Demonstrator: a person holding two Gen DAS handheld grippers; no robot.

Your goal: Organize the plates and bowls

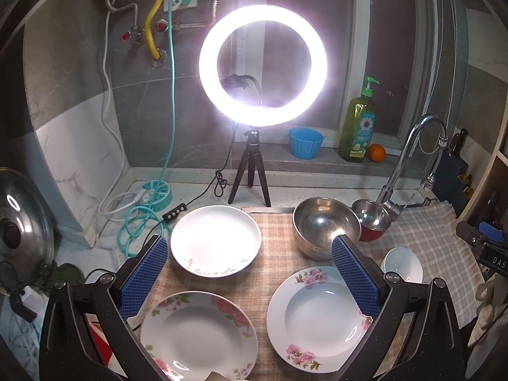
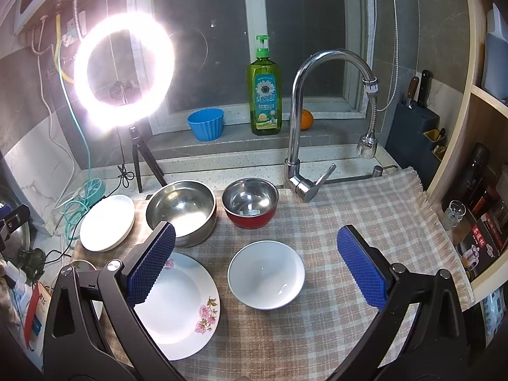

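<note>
On the checked cloth [image 1: 279, 231] lie three plates: a white plate with a branch pattern [image 1: 216, 241] at the back, a pink-flowered plate [image 1: 198, 336] at front left and another flowered plate [image 1: 320, 320] at front right. A large steel bowl [image 1: 325, 225], a small red-sided steel bowl [image 1: 371, 219] and a white bowl [image 1: 403, 263] stand to the right. My left gripper [image 1: 249, 250] is open and empty above the plates. My right gripper [image 2: 255, 238] is open and empty above the white bowl [image 2: 266, 274], with the flowered plate [image 2: 181, 304], steel bowl [image 2: 181, 212] and red bowl [image 2: 250, 203] near it.
A bright ring light on a tripod [image 1: 263, 65] stands behind the plates, with cables and a teal power hub [image 1: 157, 195] to its left. A faucet [image 2: 300, 120] rises behind the bowls. A soap bottle [image 2: 264, 92], blue cup [image 2: 206, 123] and orange [image 2: 306, 119] sit on the sill. A pot lid [image 1: 22, 225] is at the left.
</note>
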